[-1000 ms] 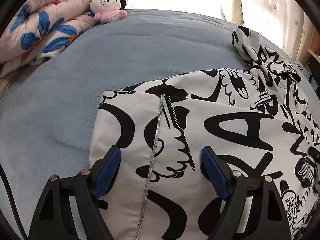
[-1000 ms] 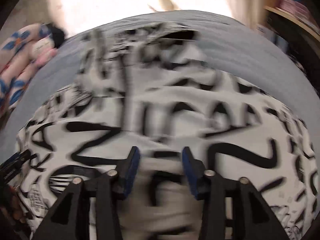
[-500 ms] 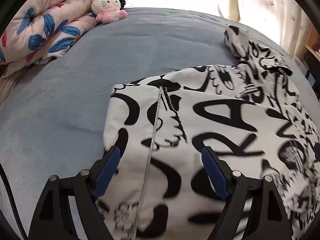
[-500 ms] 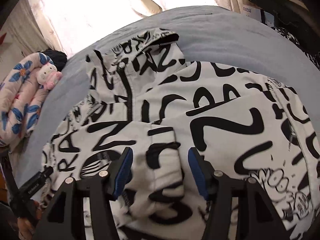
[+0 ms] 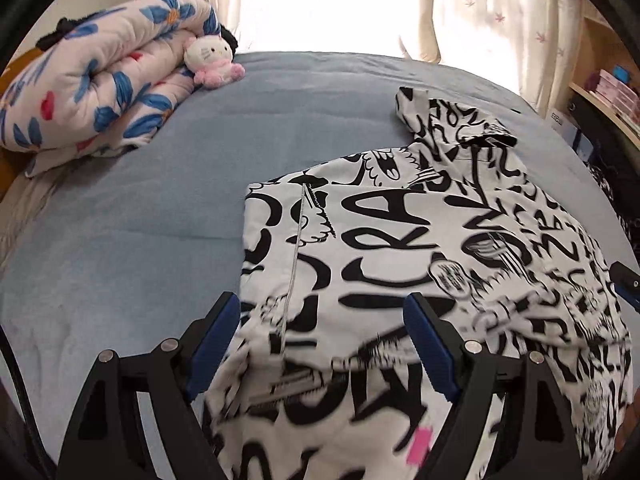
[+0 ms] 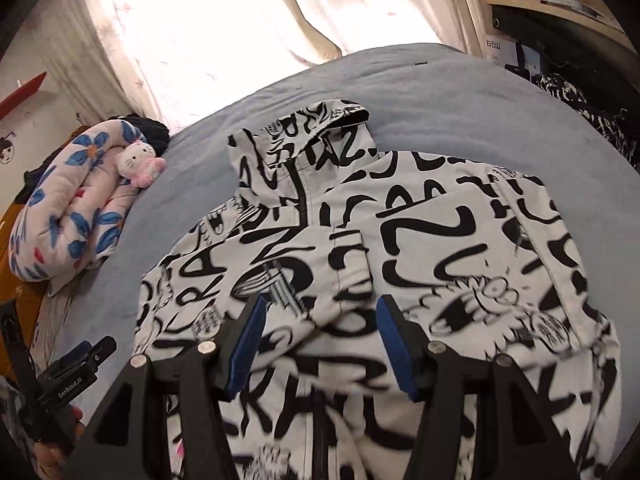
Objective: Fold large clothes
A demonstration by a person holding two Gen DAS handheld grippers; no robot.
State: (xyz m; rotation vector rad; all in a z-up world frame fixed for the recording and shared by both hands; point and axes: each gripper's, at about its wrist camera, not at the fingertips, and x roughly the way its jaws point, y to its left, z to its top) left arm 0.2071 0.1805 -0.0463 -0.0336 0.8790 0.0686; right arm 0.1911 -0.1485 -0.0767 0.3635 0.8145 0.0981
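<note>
Spreading across the blue bed's (image 5: 160,208) near edge, the printed jacket (image 5: 400,240) lies beneath both released grippers, left (image 5: 324,344) and right (image 6: 320,344); quilt (image 5: 88,92) and plush cat (image 5: 210,60), possibly touching, occupy the far-left corner.

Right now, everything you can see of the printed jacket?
The jacket is white, smooth-looking fabric covered in black graffiti lettering, with a zip up the front and a hood at the far end. It lies on the blue bed, sleeves folded inward across the body, near hem rumpled. Both grippers sit open above its near edge.
</note>
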